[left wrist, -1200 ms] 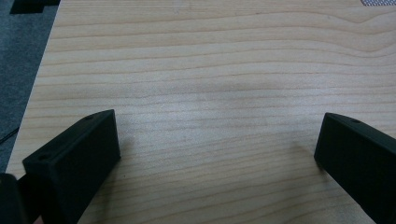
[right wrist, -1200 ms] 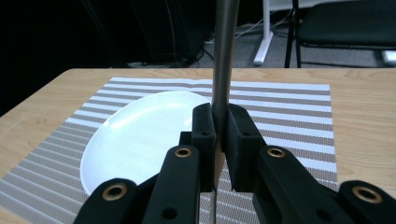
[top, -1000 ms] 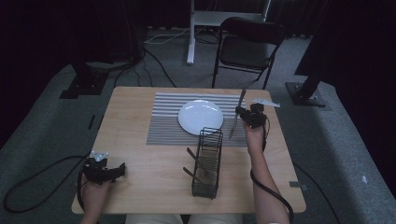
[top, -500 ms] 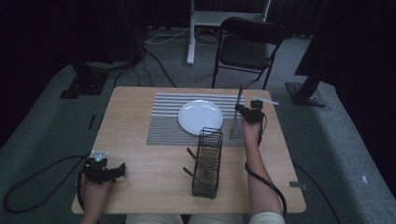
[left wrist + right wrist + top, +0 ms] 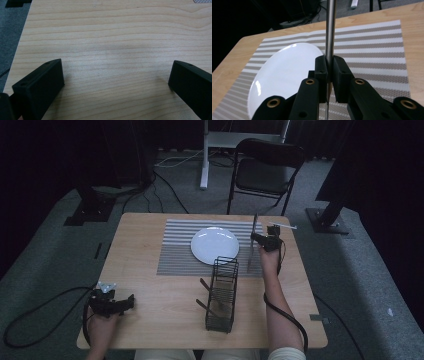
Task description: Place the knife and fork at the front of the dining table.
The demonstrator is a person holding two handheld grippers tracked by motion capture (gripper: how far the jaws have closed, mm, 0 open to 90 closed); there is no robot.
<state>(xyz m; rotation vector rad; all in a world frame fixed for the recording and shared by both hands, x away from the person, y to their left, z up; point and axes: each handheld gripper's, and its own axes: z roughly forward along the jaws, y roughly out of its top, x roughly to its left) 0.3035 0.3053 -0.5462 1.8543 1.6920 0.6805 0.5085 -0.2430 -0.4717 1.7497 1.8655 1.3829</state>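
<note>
At the near left corner of the surface (image 5: 150,245) the left gripper (image 5: 131,300) rests low on the bare wood, its fingers (image 5: 40,86) standing wide apart with nothing between them; it lies well apart from the work. Near the middle stands a black wire caddy (image 5: 222,292), upright, with what look like a couple of utensils leaning in it; I cannot tell which kind. Farther off, on the right, the right gripper (image 5: 255,238) is clamped on a knife (image 5: 251,245), its fingers (image 5: 322,72) pressed together on the metal shaft; the knife stands close to upright, handle end above the fingers and the thinner blade end pointing down toward the striped placemat (image 5: 175,255). It hangs just to the right of the white plate (image 5: 215,245), over the mat's right part.

The relation that counts: the knife's long axis runs near vertical, while a place beside the plate wants it lying flat, near to far; so the coming move probably calls for tipping it down on the plate's right side. The right hand is the one in place for this; the left is far off and idle. Beyond the surface, a folding chair (image 5: 267,172) stands on the grey floor.
</note>
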